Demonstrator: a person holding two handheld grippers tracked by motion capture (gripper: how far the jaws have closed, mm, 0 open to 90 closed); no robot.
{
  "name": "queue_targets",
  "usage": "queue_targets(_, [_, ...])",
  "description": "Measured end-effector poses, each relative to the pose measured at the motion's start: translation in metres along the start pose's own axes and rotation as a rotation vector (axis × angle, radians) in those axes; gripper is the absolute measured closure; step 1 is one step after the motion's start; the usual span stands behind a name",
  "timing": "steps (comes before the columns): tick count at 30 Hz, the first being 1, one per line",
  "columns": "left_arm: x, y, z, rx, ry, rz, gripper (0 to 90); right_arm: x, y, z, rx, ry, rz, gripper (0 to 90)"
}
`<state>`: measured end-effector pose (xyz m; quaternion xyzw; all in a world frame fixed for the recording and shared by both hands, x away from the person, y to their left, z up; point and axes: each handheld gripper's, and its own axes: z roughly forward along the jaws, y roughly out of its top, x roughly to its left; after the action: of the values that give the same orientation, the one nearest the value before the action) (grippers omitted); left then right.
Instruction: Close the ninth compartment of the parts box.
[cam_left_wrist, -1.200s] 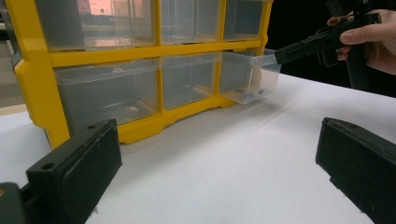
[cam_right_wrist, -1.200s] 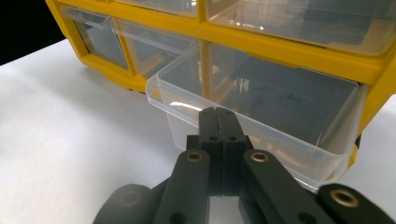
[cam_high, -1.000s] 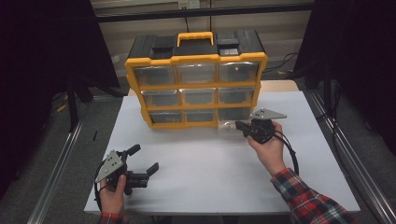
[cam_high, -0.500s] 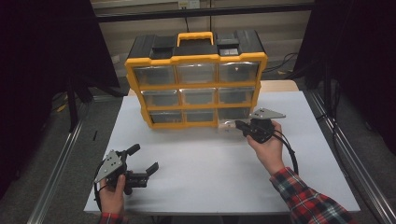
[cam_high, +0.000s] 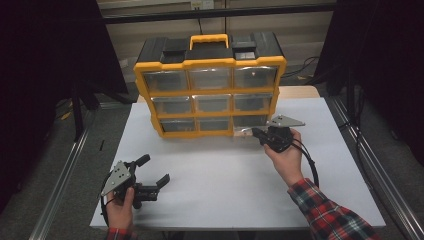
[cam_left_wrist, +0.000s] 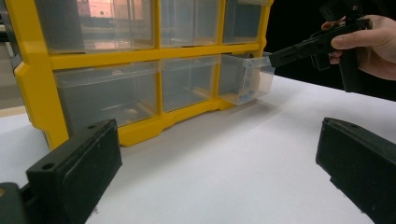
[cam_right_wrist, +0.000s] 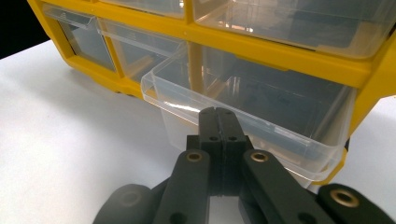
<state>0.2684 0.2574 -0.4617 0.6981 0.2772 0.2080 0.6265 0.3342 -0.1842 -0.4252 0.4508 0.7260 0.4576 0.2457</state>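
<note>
**Bottom-right drawer out, my right jaws pinched on its lip**

Nothing much has moved since the earlier frame — both my hands sit where they were, and the clear drawer (cam_right_wrist: 243, 126) sticks out of the yellow organizer (cam_high: 210, 90) about as far as before.

My right gripper (cam_high: 256, 133) is at the bottom-right corner of the organizer. Its jaws are pressed together with no gap showing between them, and their tips meet the front lip of that clear drawer, so I read them as clamped on the lip. The drawer is partly pulled out toward my jaws, its front hanging over the white table (cam_high: 225, 175), while the other drawers beside and above it sit flush in the yellow frame. From my left gripper's camera something small and blue shows inside the drawer, too blurred to name.

My left gripper (cam_high: 155, 171) rests low on the table, well apart from the organizer and off to the other side from my right hand (cam_high: 286, 159). Its jaws stand wide apart and hold nothing — bare white table lies between them. Ahead of them is the organizer's lower-left corner, and farther off my right gripper reaches the pulled drawer.
</note>
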Motion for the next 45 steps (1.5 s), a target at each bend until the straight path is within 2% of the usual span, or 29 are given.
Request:
queue_targets(13, [-0.0008,-0.0003,0.0004,0.000,-0.011,-0.005,0.0,0.0002,0.0006,0.0029,0.001,-0.012,-0.011,90.0])
queue_targets(21, [-0.0004,-0.0002,0.0002,0.000,-0.003,-0.005,0.0,-0.0005,0.0008,0.0049,0.006,-0.010,0.001,90.0])
queue_targets(29, [-0.0007,0.0000,0.0001,0.002,-0.016,-0.002,0.0,-0.0003,0.0006,0.0065,0.000,-0.018,-0.003,90.0])
queue_targets(32, [-0.0009,0.0003,-0.0003,-0.001,0.000,-0.007,0.0,0.0002,0.0007,0.0072,0.001,-0.024,0.000,90.0])
queue_targets(45, [-0.0007,0.0001,-0.0001,-0.001,0.000,-0.006,0.0,-0.0004,0.0019,0.0089,0.004,-0.028,-0.008,90.0])
